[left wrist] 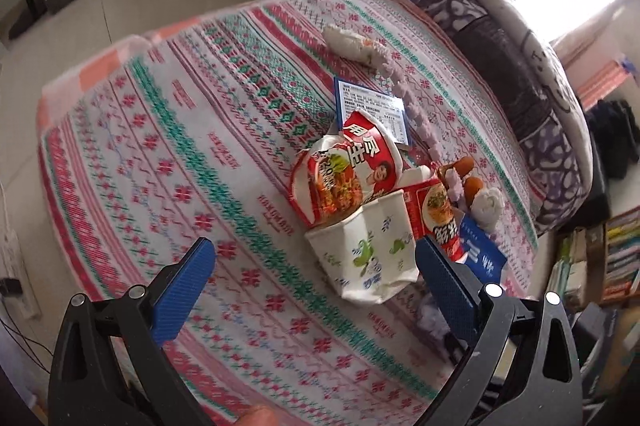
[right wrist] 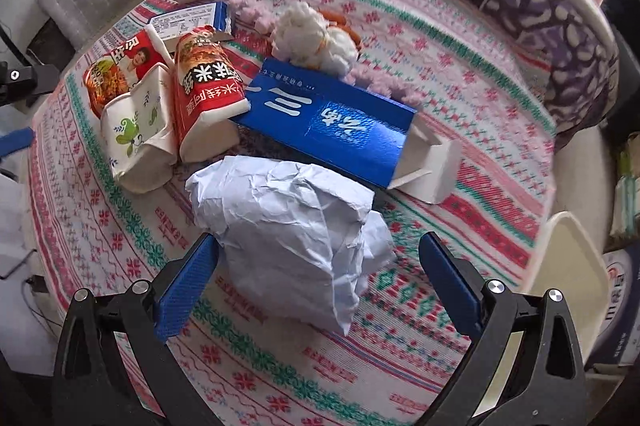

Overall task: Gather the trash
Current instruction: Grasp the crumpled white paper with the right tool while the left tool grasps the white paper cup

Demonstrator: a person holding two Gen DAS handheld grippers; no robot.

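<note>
Trash lies in a heap on a round table with a patterned cloth (left wrist: 168, 154). In the left wrist view, my left gripper (left wrist: 316, 246) is open above the cloth. A squashed white paper cup with green print (left wrist: 368, 254) lies just ahead of its right finger, with nothing pressed between the pads. Behind the cup are two red noodle cups (left wrist: 348, 170). In the right wrist view, my right gripper (right wrist: 320, 241) is open around a crumpled white paper ball (right wrist: 292, 234). The left pad is close to the paper and the right pad stands apart from it.
A long blue box (right wrist: 332, 122) lies behind the paper ball, with the red noodle cups (right wrist: 208, 94) and white cup (right wrist: 136, 134) to its left. A white plush toy (right wrist: 316, 34) and a pink foam string sit farther back. A purple-patterned sofa (right wrist: 560, 26) curves behind the table.
</note>
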